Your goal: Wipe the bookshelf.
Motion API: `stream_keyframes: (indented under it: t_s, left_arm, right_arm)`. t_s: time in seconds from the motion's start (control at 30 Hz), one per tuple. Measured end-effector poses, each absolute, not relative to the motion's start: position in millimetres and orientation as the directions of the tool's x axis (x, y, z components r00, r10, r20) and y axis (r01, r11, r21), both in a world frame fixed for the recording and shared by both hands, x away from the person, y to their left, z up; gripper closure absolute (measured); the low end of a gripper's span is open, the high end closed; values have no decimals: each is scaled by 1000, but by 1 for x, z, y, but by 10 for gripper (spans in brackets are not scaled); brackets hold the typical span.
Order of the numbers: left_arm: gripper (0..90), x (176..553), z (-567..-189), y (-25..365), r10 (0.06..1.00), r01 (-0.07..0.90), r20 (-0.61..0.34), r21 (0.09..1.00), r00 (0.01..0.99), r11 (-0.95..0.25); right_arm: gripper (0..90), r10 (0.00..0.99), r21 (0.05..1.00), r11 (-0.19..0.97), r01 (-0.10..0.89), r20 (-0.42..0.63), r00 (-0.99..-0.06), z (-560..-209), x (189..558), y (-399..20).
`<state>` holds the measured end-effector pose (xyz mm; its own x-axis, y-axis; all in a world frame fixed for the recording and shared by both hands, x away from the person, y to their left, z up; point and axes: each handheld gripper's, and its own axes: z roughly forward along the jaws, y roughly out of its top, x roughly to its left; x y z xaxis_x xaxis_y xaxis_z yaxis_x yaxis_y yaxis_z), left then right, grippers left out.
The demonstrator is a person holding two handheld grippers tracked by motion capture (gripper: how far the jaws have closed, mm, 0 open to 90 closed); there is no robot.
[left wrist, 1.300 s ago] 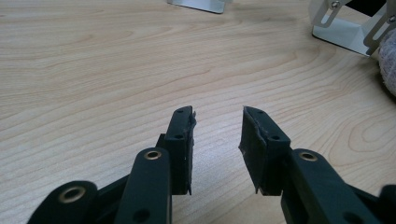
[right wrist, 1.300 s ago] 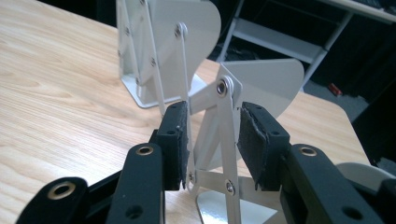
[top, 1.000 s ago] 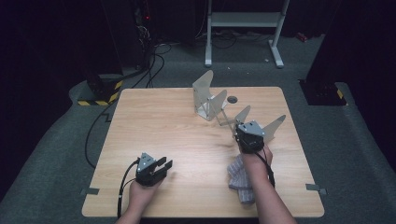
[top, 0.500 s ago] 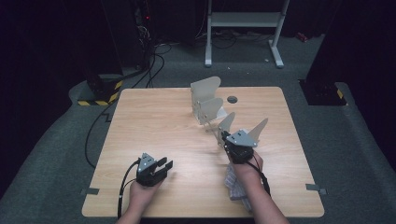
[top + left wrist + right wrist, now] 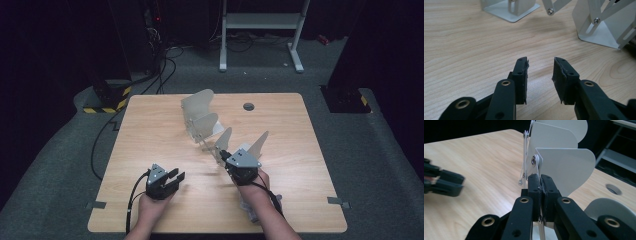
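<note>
A white metal folding rack [image 5: 200, 119] with several rounded plates joined by thin link strips stands in the middle of the wooden table [image 5: 150, 135]. My right gripper [image 5: 223, 155] is at its near end. In the right gripper view the right gripper [image 5: 540, 180] is shut on a thin edge of the rack [image 5: 564, 167], just below a rivet. My left gripper [image 5: 179, 176] rests low on the table's near left, apart from the rack. In the left gripper view the left gripper [image 5: 540, 63] is open with only bare wood between its jaws, and the rack [image 5: 604, 32] is beyond them.
A round hole [image 5: 248, 106] is in the table's far right part. Behind the table stand a white frame [image 5: 260, 20] and loose cables [image 5: 165, 60] on the dark floor. A yellow-black striped block [image 5: 107, 105] sits off the far left corner.
My right gripper has moved left and nearer to the person, its jaws clamped on the rack's near end. The rack's plates have shifted left and swung with it. The left gripper has not moved.
</note>
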<state>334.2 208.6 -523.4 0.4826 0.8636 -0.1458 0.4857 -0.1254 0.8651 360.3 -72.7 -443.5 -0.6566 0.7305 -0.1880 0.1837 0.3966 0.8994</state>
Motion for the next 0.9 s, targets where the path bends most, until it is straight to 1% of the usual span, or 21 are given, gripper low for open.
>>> stream_keyframes:
  t_s: [0.2, 0.37, 0.63, 0.9]
  left_arm:
    - [642, 334, -523, 209, 864, 483, -143, 866, 483, -127]
    - [642, 334, -523, 208, 863, 481, -139, 867, 485, -130]
    - [641, 334, -523, 207, 865, 481, -138, 867, 483, -130]
    - [641, 336, -523, 204, 866, 474, -129, 870, 483, -135]
  right_arm:
    - [875, 680, 899, 410, 154, -189, -708, -444, 351, -62]
    - [873, 674, 897, 415, 152, -191, -714, -443, 347, -66]
    - [828, 742, 895, 398, 203, -184, -645, -441, 359, -90]
    - [820, 807, 886, 388, 254, -193, -558, -442, 378, -119]
